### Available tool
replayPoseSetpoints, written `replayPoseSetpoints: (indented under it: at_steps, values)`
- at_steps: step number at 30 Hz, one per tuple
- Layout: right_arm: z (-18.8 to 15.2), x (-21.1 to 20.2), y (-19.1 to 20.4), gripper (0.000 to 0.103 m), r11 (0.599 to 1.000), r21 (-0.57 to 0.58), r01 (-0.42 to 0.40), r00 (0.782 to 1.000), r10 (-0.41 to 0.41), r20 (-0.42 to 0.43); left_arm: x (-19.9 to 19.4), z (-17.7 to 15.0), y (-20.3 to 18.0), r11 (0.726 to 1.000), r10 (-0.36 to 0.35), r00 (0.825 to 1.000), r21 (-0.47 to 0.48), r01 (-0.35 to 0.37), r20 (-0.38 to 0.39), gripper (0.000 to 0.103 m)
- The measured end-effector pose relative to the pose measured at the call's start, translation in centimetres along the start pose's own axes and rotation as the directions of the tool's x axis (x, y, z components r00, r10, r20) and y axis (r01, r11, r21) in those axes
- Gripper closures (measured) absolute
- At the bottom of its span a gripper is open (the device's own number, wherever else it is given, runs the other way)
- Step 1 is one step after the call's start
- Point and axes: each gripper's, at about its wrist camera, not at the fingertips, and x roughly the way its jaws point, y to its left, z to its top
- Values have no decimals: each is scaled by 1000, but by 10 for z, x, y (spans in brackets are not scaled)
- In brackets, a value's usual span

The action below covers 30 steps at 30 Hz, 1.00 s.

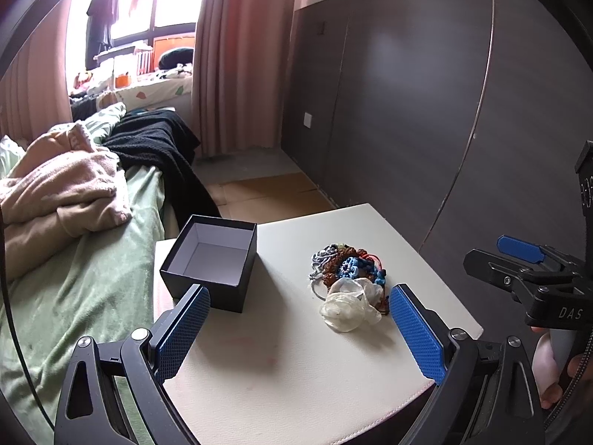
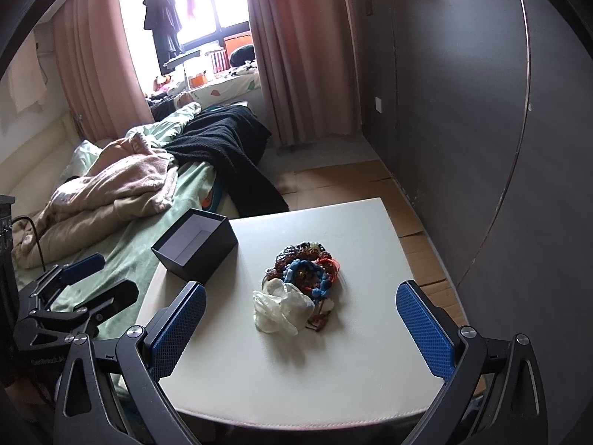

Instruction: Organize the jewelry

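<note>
Nothing has been sorted yet, as far as the 2 views show: the dark box [image 1: 213, 259] sits open on the white table [image 1: 281, 352] with its pale interior bare, and every piece of jewelry [image 1: 346, 274] lies in 1 tangled heap near the table's middle, well apart from the box. The heap mixes blue beads, brown and grey strands, a red cord and a clear, crumpled plastic pouch [image 2: 283, 307] at its near edge; individual pieces are too knotted together to count. The left gripper [image 1: 300, 328] hovers above the near part of the table with its blue-padded fingers spread wide and nothing between them — the box lies beyond its left finger, the heap just ahead of its right one. The right gripper [image 2: 302, 328] is likewise wide apart and empty, aimed almost straight at the heap. So the whole job looks to be ahead: pulling pieces out of the tangle and placing them into the box — likely a fiddly business, since cords and strands may drag neighbours along.
</note>
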Motion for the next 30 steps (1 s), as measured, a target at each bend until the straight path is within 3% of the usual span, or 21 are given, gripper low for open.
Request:
replayPoseSetpoints:
  at_steps: [30]
  values:
    - [0,-2,2,0,1000,-1,-12,1000,12,-4,-1,0,-2,1000,4,1000,4,-4,-5,5]
